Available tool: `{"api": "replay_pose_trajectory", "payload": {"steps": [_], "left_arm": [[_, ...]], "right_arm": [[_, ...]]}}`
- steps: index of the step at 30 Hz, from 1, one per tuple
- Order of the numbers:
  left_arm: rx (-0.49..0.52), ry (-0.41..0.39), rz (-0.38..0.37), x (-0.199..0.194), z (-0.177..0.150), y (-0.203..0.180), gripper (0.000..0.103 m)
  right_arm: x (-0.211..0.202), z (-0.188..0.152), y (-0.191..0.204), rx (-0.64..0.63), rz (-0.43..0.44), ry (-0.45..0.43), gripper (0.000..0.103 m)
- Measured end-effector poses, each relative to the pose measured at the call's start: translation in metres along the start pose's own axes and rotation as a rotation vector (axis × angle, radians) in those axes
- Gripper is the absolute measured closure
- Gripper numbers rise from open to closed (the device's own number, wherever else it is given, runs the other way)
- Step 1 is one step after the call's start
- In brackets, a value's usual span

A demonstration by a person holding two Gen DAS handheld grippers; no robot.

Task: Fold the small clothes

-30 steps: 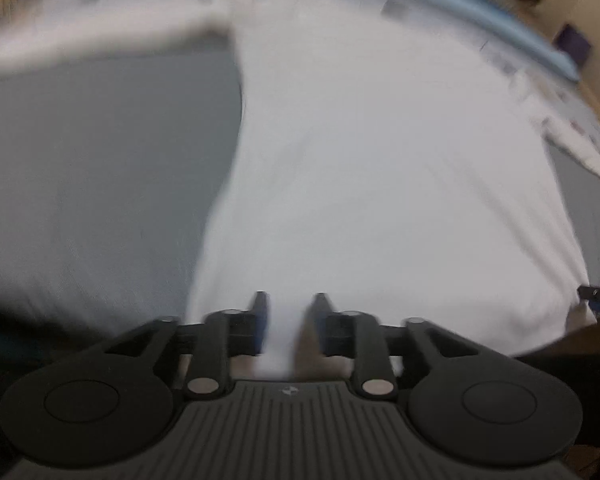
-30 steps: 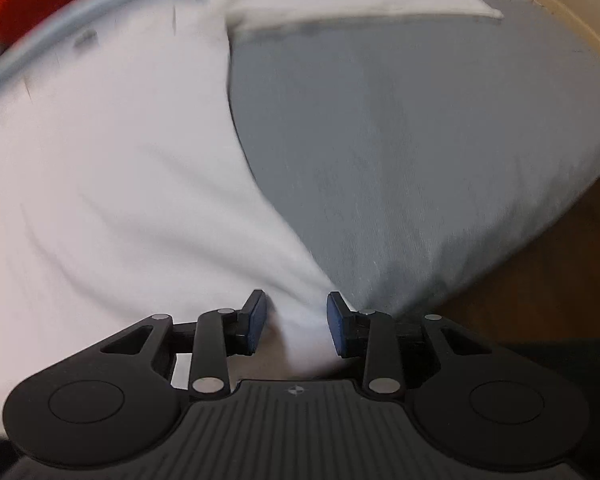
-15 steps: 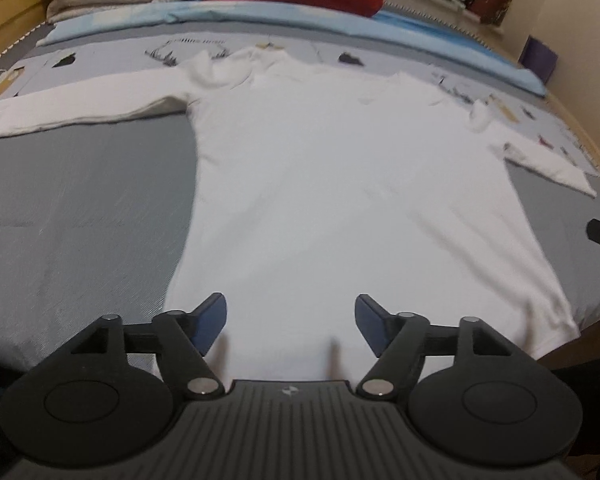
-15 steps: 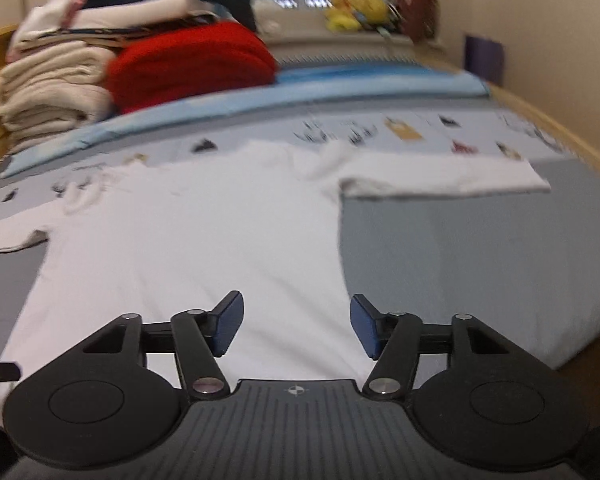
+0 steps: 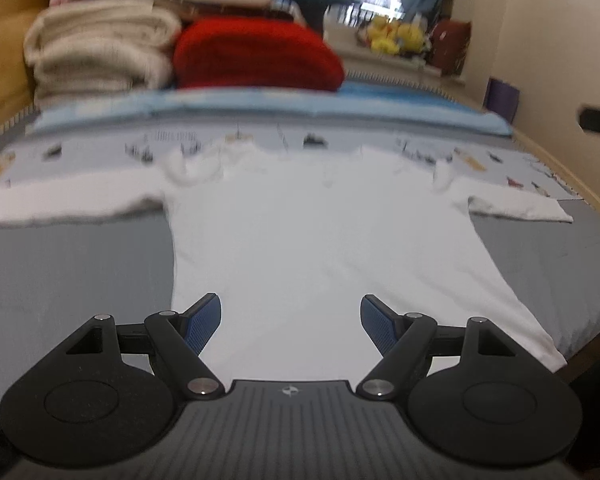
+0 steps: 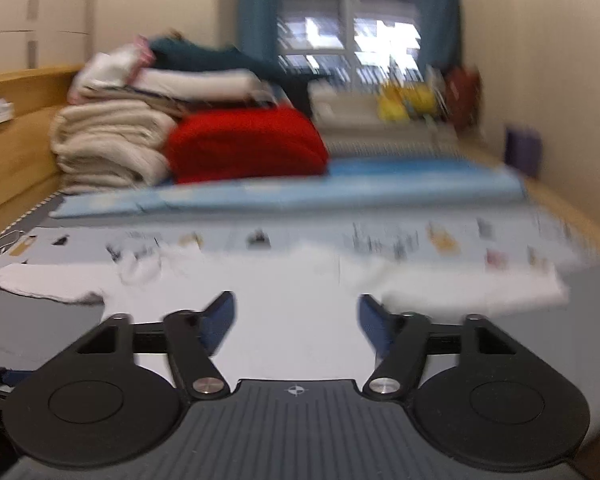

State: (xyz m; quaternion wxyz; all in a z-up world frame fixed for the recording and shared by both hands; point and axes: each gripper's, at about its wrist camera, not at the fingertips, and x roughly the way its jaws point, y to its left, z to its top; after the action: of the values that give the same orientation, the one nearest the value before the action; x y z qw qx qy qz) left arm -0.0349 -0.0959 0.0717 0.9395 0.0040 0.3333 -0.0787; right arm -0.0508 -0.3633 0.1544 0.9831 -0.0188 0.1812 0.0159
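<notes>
1. The step in hand looks like the end of spreading out: the white long-sleeved top [image 5: 320,248] lies flat on the grey bed cover [image 5: 72,264], hem along the near edge of the bed, collar toward the far side, one sleeve stretched toward the left edge and the other toward the right edge. No fold has been made yet.

2. The left gripper [image 5: 291,322] has its jaws spread wide with nothing between them; the cloth lies below, untouched. The right gripper [image 6: 296,318] is likewise wide apart and empty (its picture is blurred, but the gap is plain).

3. The next move, as I judge it, calls for each gripper to go out to a sleeve or a side edge of the top, pinch a single layer, and carry it across the body toward the middle. The cloth is thin and limp, so a shallow pinch may slip or drag the whole garment.

4. Against the earlier frames: a second ago both grippers were low at the hem with narrow jaws, cloth between them at the near edge of the bed. The jaws have just been opening, the hem has been let go, and both cameras now look higher, taking in the folded blankets [image 5: 100,40] and red bundle [image 5: 256,56] at the far side.
</notes>
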Motion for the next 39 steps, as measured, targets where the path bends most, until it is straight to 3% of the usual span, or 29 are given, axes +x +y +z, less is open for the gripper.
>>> {"api": "replay_pose_trajectory", "payload": {"steps": [1,4,7,10,12,14,15,17,24,28,29,31,37,39], "left_arm": [[0.020,-0.016,0.003,-0.002,0.001,-0.002,0.022],[0.066,-0.041,0.015,-0.005,0.001,-0.008,0.022],[0.096,-0.062,0.014,-0.007,0.005,-0.010,0.022],[0.134,-0.087,0.015,-0.011,0.013,-0.011,0.021],[0.148,-0.104,0.009,-0.014,0.026,-0.010,0.013],[0.152,-0.132,-0.013,-0.015,0.047,-0.007,0.004],[0.153,-0.149,-0.018,-0.015,0.058,-0.005,0.000],[0.165,-0.182,-0.028,-0.011,0.083,-0.002,0.000],[0.259,-0.243,-0.061,0.042,0.160,0.033,0.000],[0.239,-0.248,0.000,0.082,0.155,0.075,0.000],[0.220,-0.216,0.016,0.093,0.147,0.087,0.004],[0.201,-0.083,0.092,0.117,0.151,0.102,0.025],[-0.047,-0.095,0.073,0.125,0.176,0.152,0.028],[-0.090,-0.074,0.077,0.128,0.176,0.161,0.040]], "right_arm": [[0.000,0.003,0.001,-0.039,-0.003,-0.030,0.014],[0.012,0.001,-0.002,-0.123,0.006,-0.058,0.013],[0.028,-0.004,-0.008,-0.017,0.016,-0.011,0.014],[0.035,-0.006,-0.007,0.042,0.018,-0.030,0.014],[0.041,-0.007,-0.003,0.037,-0.001,-0.013,0.012],[0.046,-0.009,0.000,0.028,-0.024,-0.011,0.001],[0.049,-0.009,0.000,0.028,-0.029,-0.011,0.001],[0.058,-0.011,-0.003,0.045,-0.043,0.023,0.001],[0.072,-0.013,-0.011,0.173,-0.068,0.082,0.001],[0.071,-0.013,-0.008,0.184,-0.082,0.080,0.001],[0.069,-0.013,-0.006,0.173,-0.084,0.072,0.001],[0.066,-0.009,-0.004,0.147,-0.094,0.056,0.001],[0.077,0.028,0.015,-0.008,-0.066,0.017,0.001],[0.094,0.052,0.027,-0.024,-0.037,0.013,0.001]]}}
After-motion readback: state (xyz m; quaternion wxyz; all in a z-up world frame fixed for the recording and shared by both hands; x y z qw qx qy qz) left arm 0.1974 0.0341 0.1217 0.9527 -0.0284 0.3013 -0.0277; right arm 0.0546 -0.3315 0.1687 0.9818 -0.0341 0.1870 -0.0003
